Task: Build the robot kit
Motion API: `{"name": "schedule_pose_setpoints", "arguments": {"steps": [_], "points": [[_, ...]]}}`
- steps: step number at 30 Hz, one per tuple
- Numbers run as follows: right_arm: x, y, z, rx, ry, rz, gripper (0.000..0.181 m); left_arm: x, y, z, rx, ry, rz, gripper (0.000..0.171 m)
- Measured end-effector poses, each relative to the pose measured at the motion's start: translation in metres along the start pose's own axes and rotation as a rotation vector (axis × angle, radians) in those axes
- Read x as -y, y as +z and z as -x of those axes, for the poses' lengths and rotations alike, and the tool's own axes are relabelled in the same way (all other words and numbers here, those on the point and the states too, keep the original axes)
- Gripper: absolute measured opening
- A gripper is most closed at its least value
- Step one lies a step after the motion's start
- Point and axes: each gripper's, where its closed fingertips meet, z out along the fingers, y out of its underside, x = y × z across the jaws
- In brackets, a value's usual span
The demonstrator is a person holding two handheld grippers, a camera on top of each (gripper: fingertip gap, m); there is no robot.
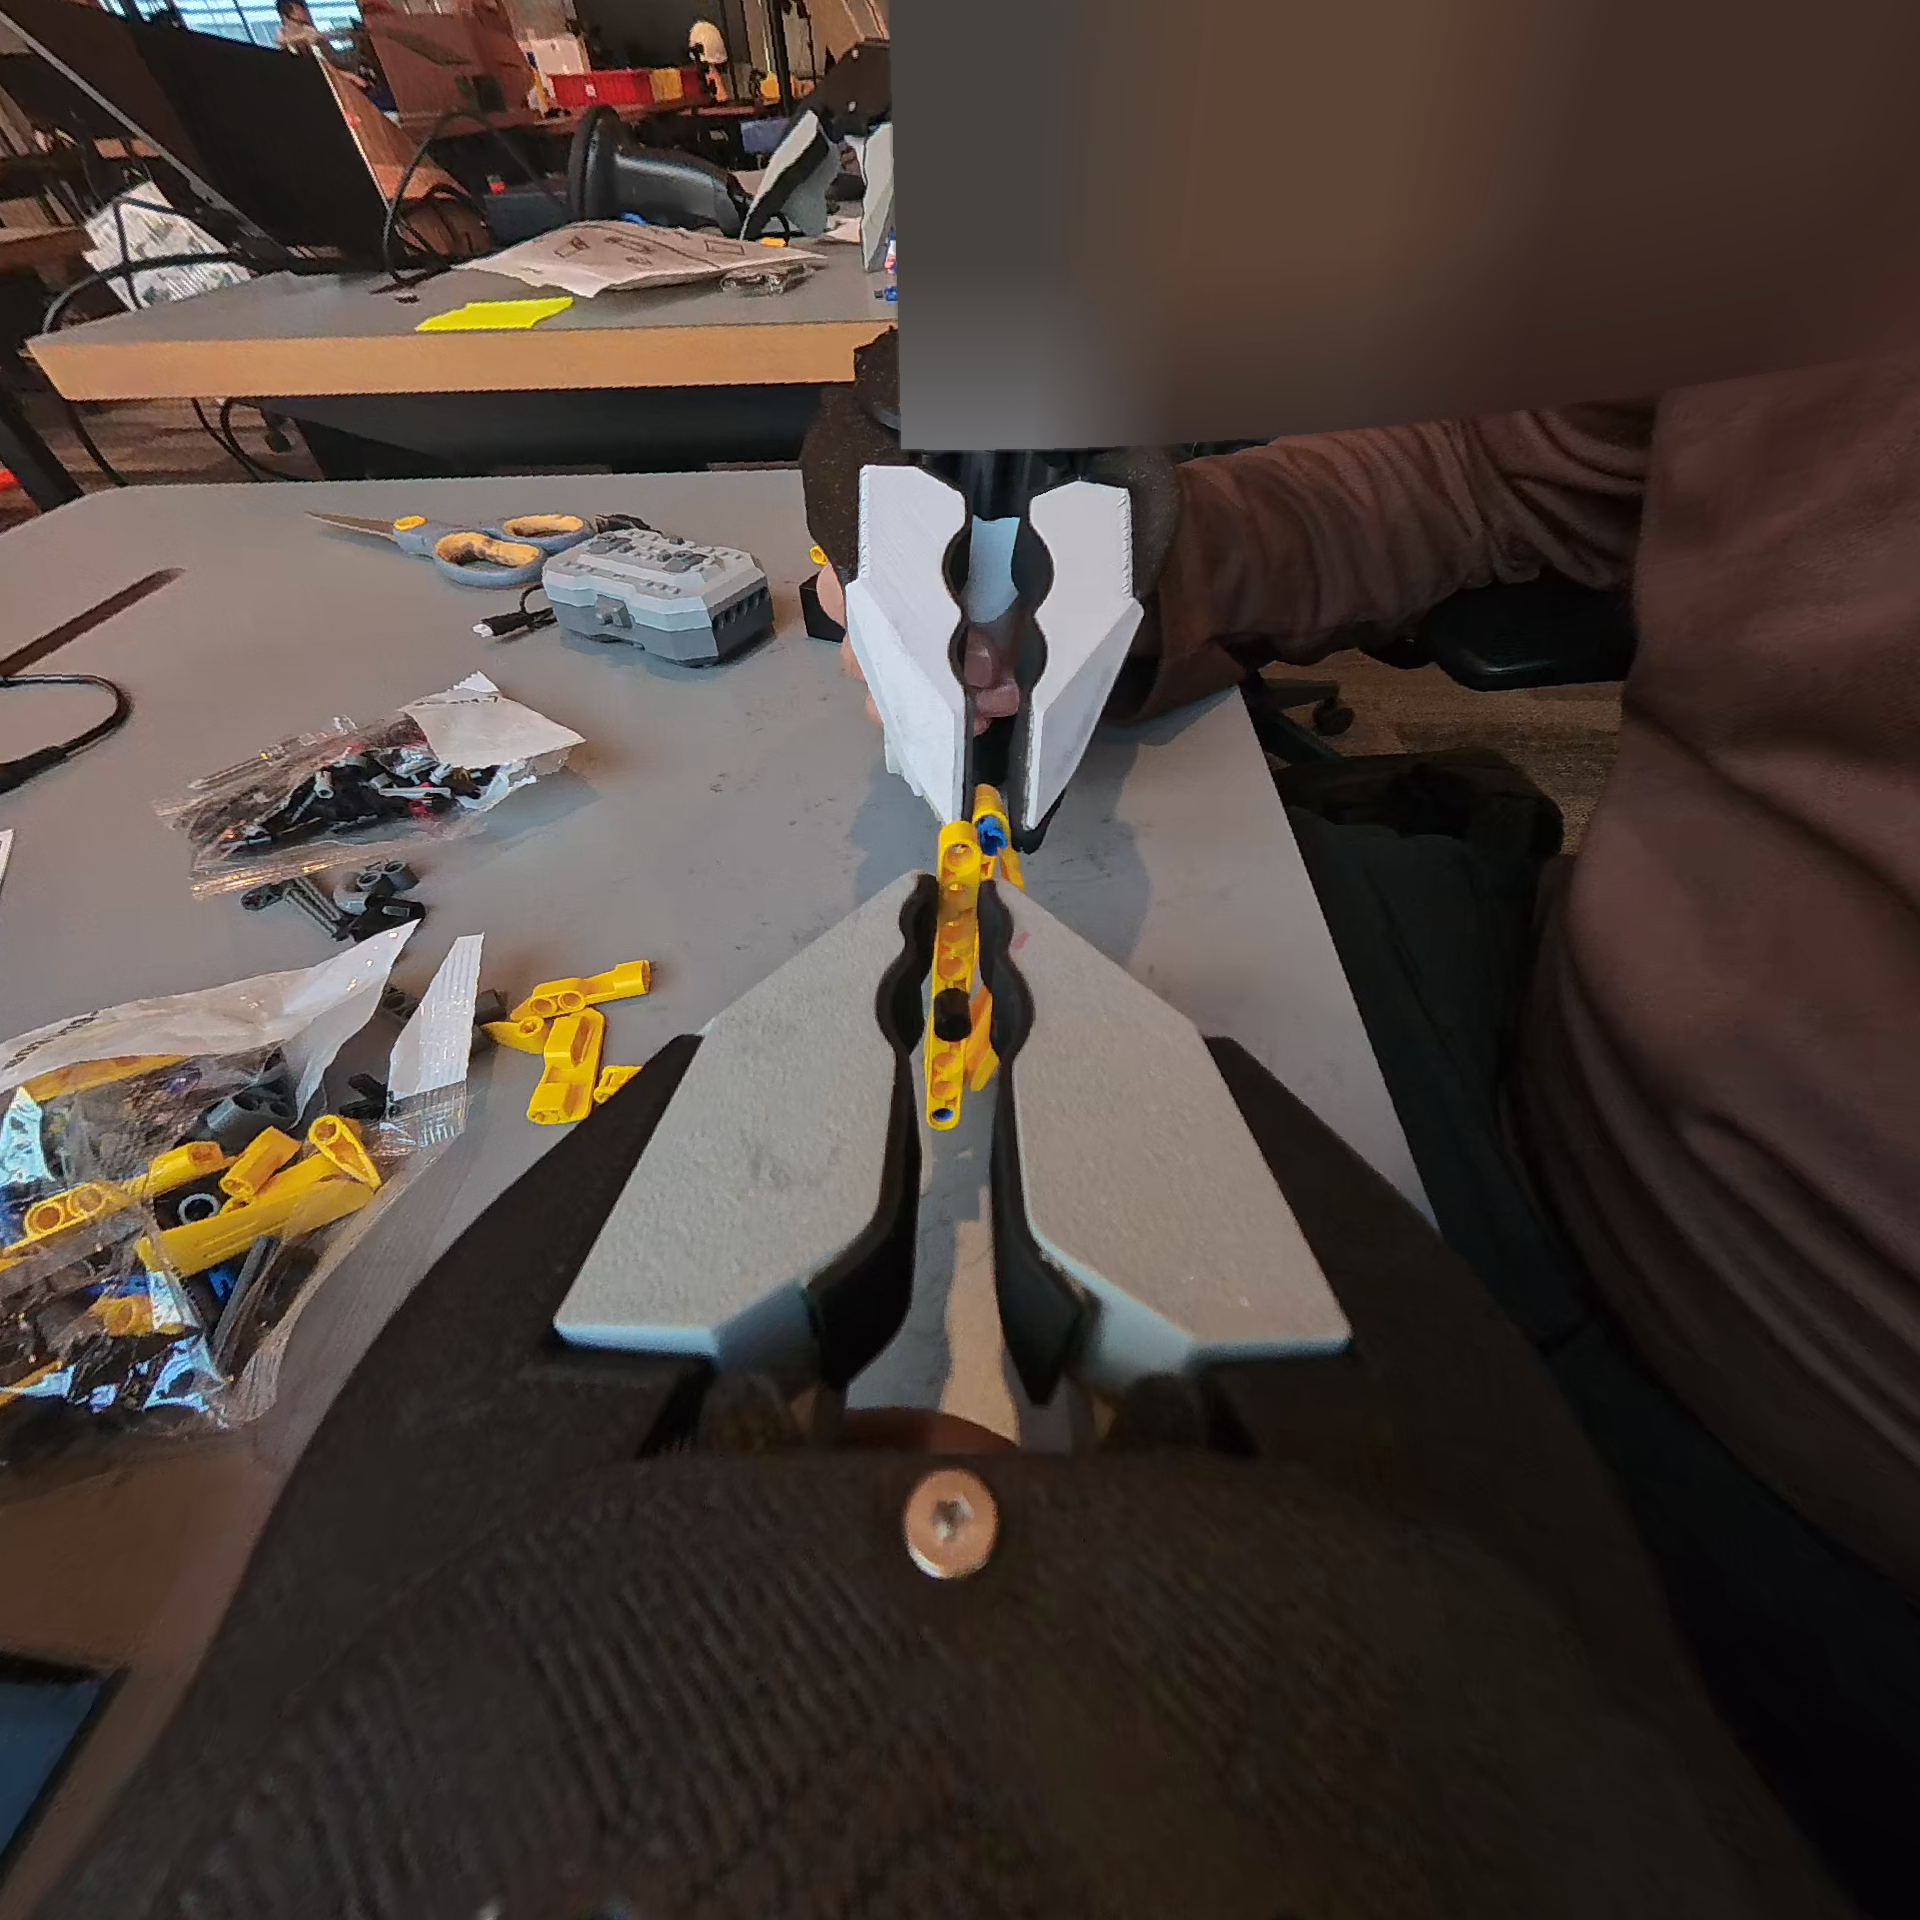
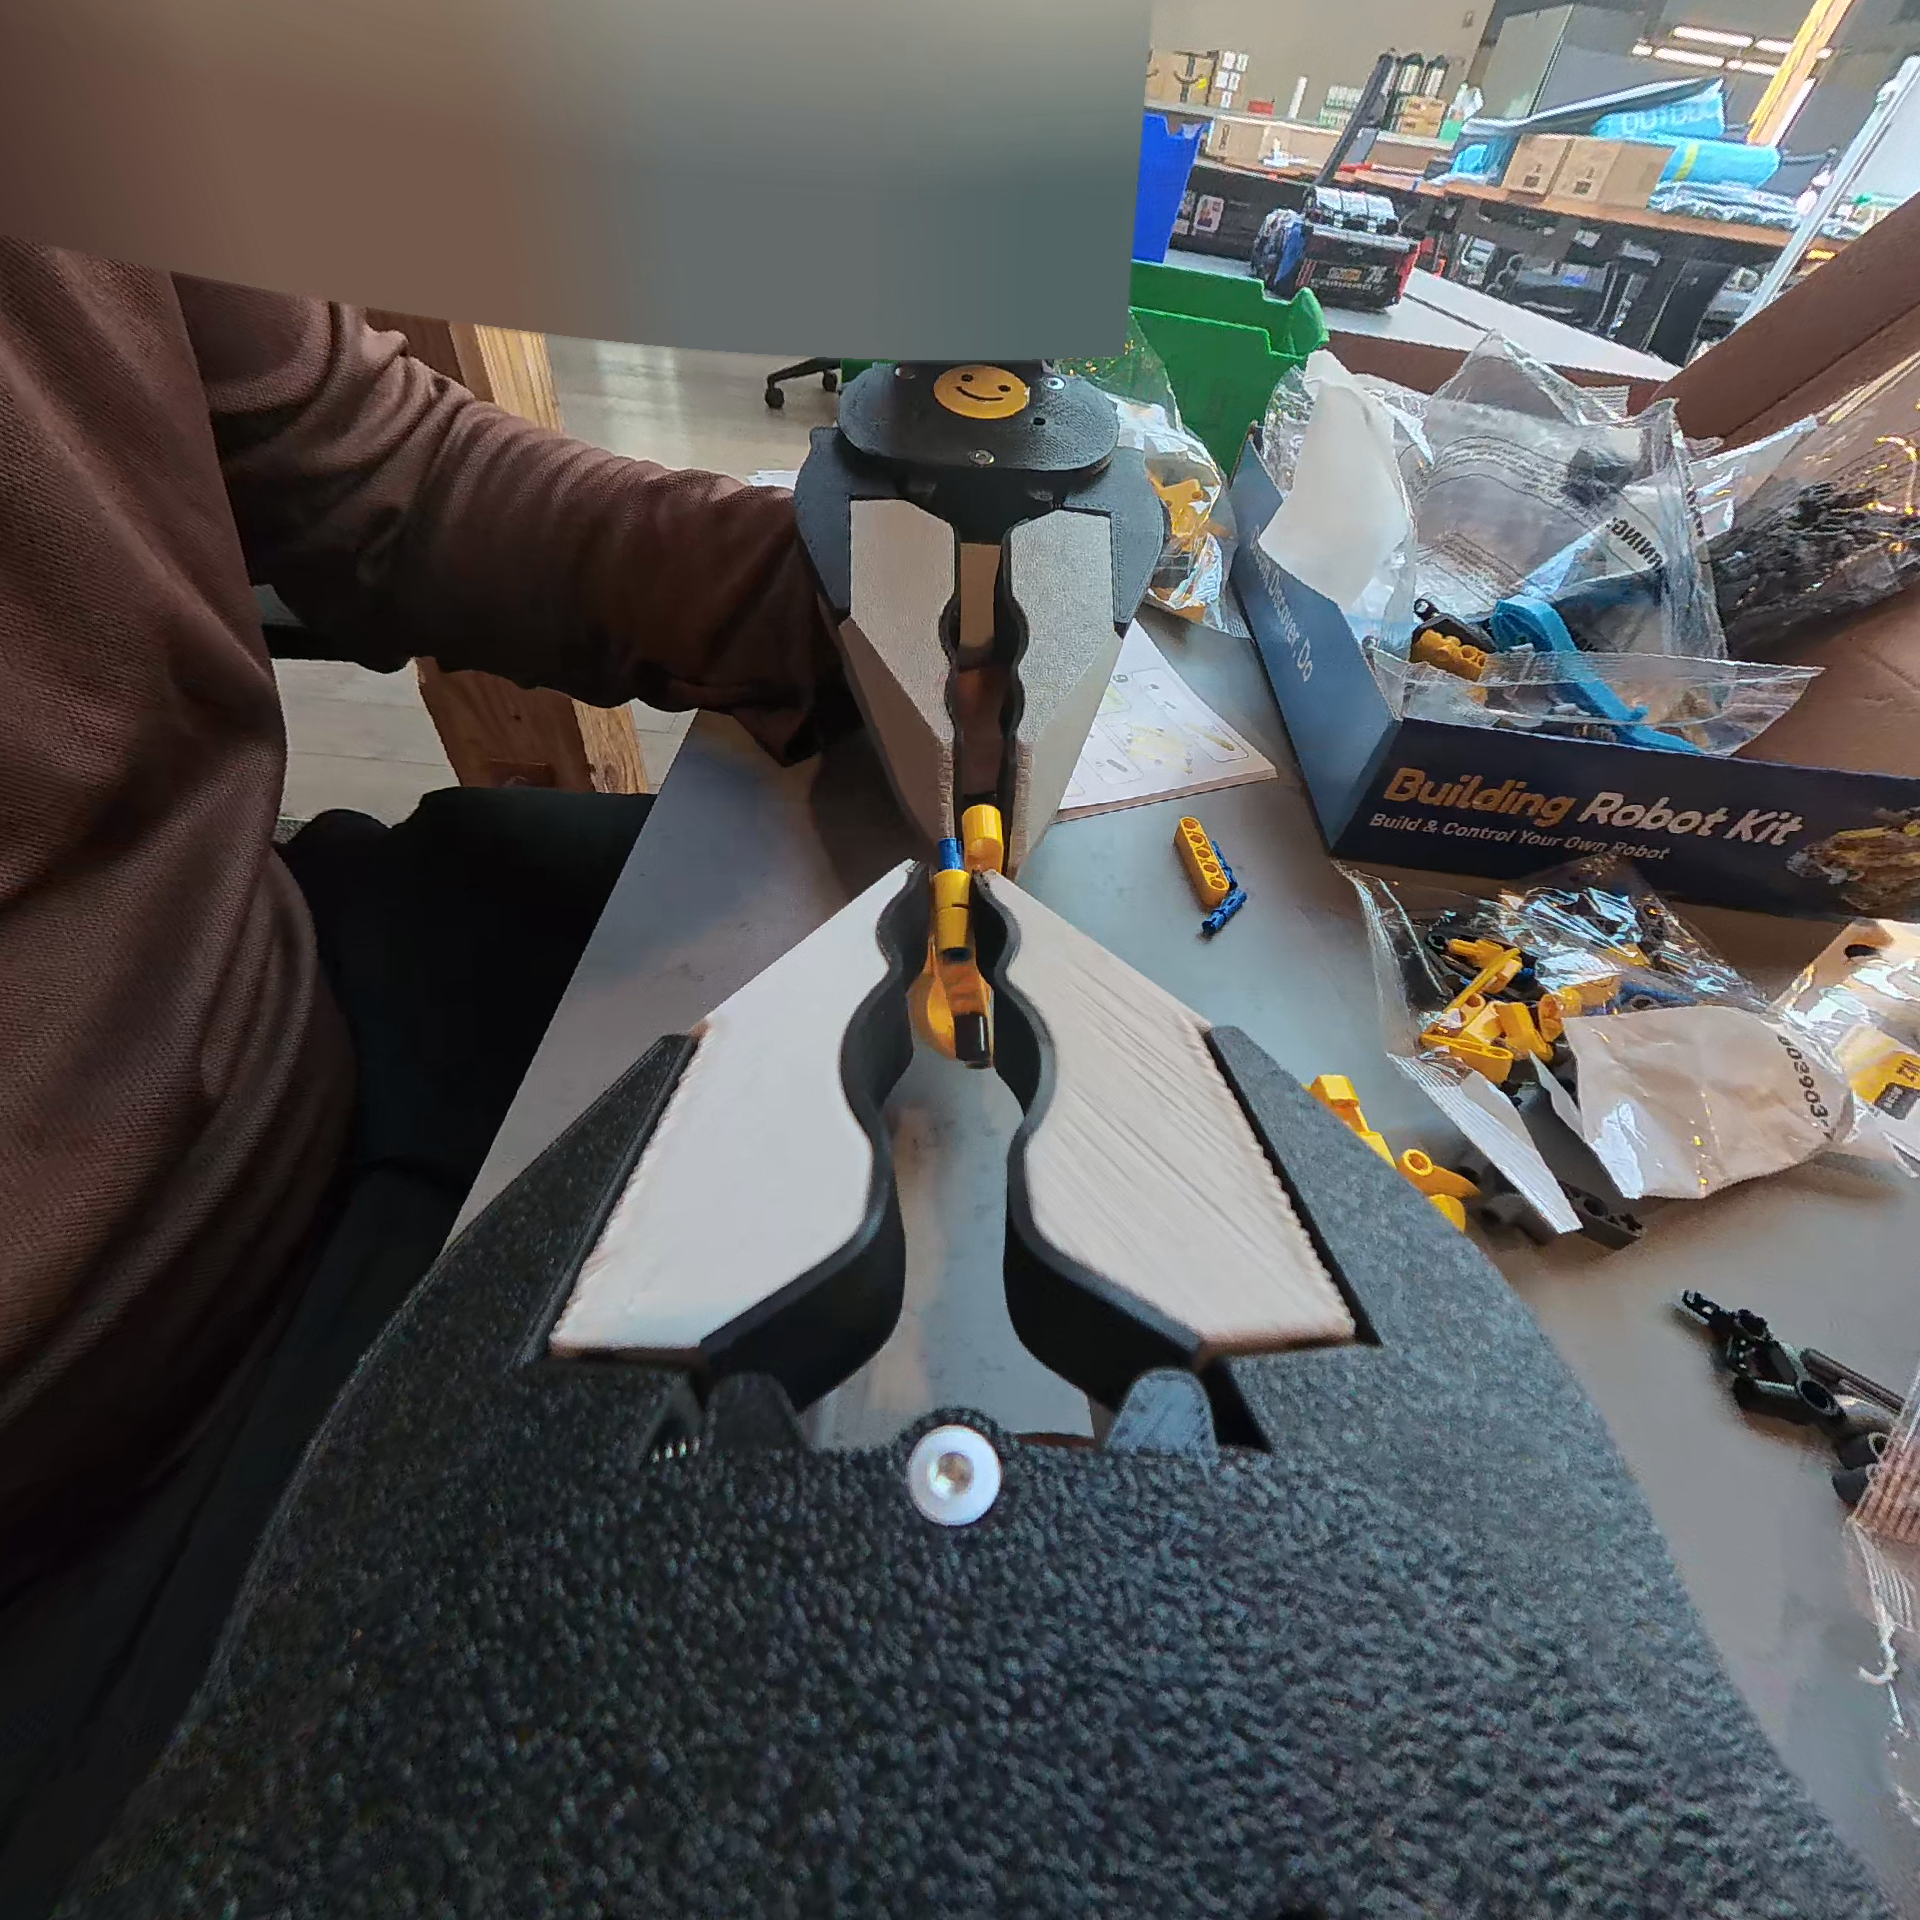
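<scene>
Yellow perforated beam [image 1: 951,987], with a black pin through one hole and a blue pin at its far end, sits pinched in the left claw [image 1: 954,914], held above the bench [image 1: 727,748] near its edge. Facing it nose to nose, the right claw [image 2: 954,894] is pressed together on a smaller yellow connector piece [image 2: 951,971], also carrying a black pin. The two pieces meet at the blue pin; whether they are fully seated cannot be told. Assembly appears early: only these few parts are joined, and most parts remain loose or bagged.

In the left wrist view, loose yellow connectors [image 1: 571,1029] lie at 9 o'clock of the claw, opened part bags [image 1: 156,1195] at 8 o'clock, a grey battery box [image 1: 660,592] and scissors [image 1: 488,540] at 11 o'clock. In the right wrist view, a short yellow beam [image 2: 1200,857] lies at 2 o'clock, with a kit box [image 2: 1558,790] beyond it. Bench is grey and scuffed. Room is an open workshop with further tables, cartons and bins.
</scene>
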Motion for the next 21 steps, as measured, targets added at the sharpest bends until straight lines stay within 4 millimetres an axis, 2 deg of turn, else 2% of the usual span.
{"name": "schedule_pose_setpoints", "arguments": {"steps": [21], "points": [[0.0002,0.0009,0.0033,0.028,0.028,-0.002,0.007,0.0018,-0.0025,-0.0035,-0.027,-0.006,-0.016,0.004]]}}
